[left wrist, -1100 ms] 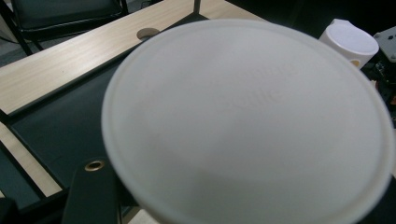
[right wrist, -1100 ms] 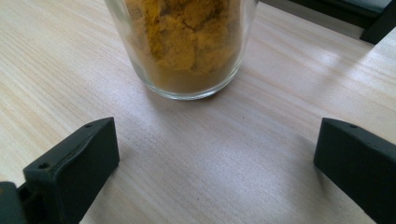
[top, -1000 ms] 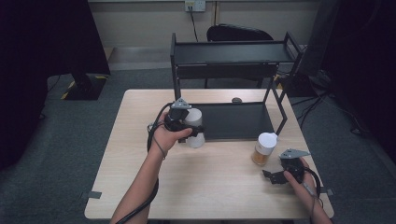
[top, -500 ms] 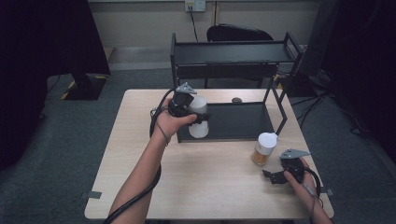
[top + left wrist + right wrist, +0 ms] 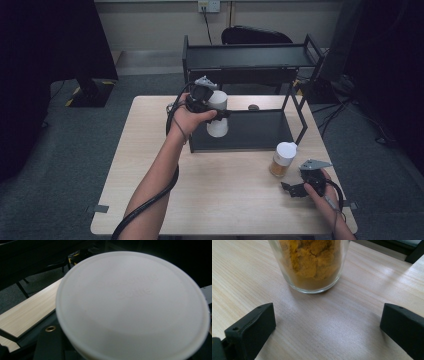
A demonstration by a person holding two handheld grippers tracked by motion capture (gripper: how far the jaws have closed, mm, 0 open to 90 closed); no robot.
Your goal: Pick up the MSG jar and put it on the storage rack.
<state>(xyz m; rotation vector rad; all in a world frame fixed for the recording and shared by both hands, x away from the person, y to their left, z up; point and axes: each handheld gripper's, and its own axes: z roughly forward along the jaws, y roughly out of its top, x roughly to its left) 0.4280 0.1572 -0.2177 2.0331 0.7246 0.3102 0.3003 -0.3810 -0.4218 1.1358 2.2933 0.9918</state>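
White plastic jar with a round white lid [image 5: 217, 116] sits clamped in the jaws of the left gripper [image 5: 214, 112], held in the air above the front edge of the black metal two-tier rack [image 5: 250, 56], clear of the pale wooden worktop [image 5: 150, 150]. In the left gripper view the lid [image 5: 132, 305] looms right up against the lens. My guess is this is the carry step, with the jar headed for one of the rack's shelves; next it needs steering over a shelf and lowering upright before the jaws let go. Over on the right, the glass jar of yellow powder with a white cap [image 5: 283, 159] stands on the worktop, and the right gripper [image 5: 295, 190] rests just beside it, jaws wide and empty.
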